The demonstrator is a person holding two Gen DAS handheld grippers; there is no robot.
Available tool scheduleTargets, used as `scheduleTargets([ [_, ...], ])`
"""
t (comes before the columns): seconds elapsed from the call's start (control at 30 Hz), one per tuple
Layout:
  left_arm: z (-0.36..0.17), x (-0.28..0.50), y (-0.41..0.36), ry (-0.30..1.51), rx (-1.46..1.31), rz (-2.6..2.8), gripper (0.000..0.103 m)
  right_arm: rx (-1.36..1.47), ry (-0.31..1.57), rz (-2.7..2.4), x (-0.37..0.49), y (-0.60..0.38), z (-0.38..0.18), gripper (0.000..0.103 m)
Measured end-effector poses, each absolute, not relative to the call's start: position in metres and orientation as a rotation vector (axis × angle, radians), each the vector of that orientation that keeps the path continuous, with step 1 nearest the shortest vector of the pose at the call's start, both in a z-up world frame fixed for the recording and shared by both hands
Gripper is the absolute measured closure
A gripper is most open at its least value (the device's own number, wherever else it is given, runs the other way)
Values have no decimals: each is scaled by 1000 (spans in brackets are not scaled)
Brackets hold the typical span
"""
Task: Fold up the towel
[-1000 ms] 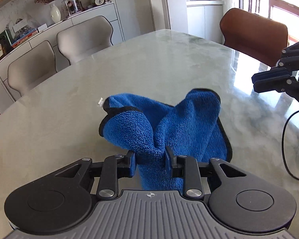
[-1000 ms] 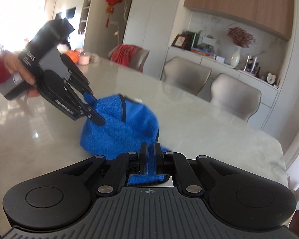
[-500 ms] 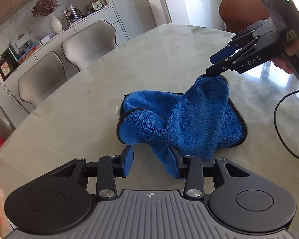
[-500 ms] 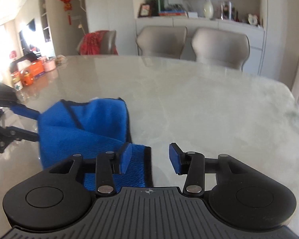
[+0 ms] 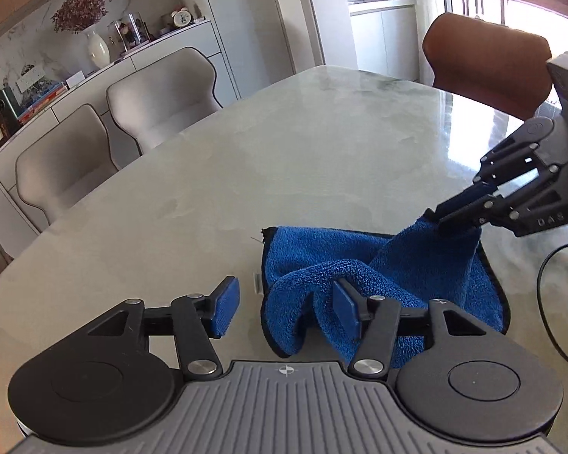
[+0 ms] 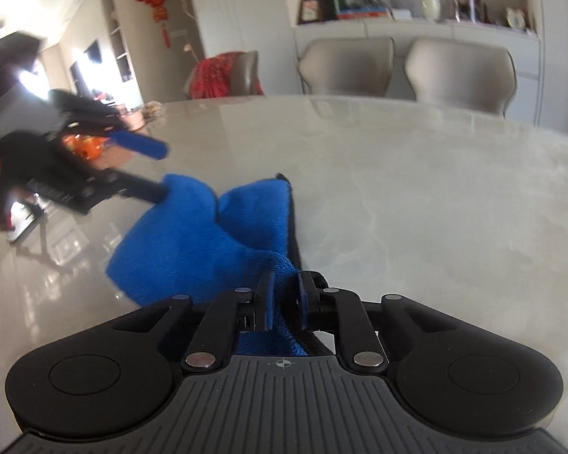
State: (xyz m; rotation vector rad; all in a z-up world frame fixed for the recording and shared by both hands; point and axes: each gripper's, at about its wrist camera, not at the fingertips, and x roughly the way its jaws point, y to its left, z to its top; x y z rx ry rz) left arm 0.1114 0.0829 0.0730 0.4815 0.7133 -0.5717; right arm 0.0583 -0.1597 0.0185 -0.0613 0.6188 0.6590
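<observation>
The left gripper is standing with its jaws apart, having just been opening; a rumpled fold of the towel is lying between them, brushing the right-hand pad, but neither pad is pressing on it. The blue towel is sitting bunched on the pale marble desk, just ahead and to the right of that gripper, its black-trimmed edges running away toward the far side. Further right in the left wrist view, the right gripper is pinching a raised corner of the cloth, with jaws that have just been closing; the right wrist view confirms it, showing a wad of blue terry squeezed between the nearly closed pads.

Judged from this, the towel is lying more under the right gripper's control, stretched from the held corner down toward the free heap at the left. The next move is likely depending on the left gripper finding the matching loose corner, which is lying close beneath it and slightly to its right.
</observation>
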Motion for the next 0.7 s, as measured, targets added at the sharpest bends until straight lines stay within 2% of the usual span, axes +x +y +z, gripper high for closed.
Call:
scheduleTargets([
  [0.07,73,113,88,718,473,-575,38,-111,556,682,37,-160,28,97],
  [0.23,68,109,96,745,483,-576,33,-158,482,759,-4,-163,47,98],
  [0.53,58,80,89,735,608,-566,33,-182,578,690,-9,-159,33,97],
  [0.57,60,78,88,724,615,-571,33,-158,580,661,-3,-163,35,95],
  [0.63,66,75,89,713,603,-583,33,-98,584,604,11,-172,37,80],
  [0.67,69,75,90,704,593,-582,33,-57,593,574,22,-178,38,64],
  [0.7,72,76,91,697,589,-577,32,-23,604,557,31,-182,39,56],
])
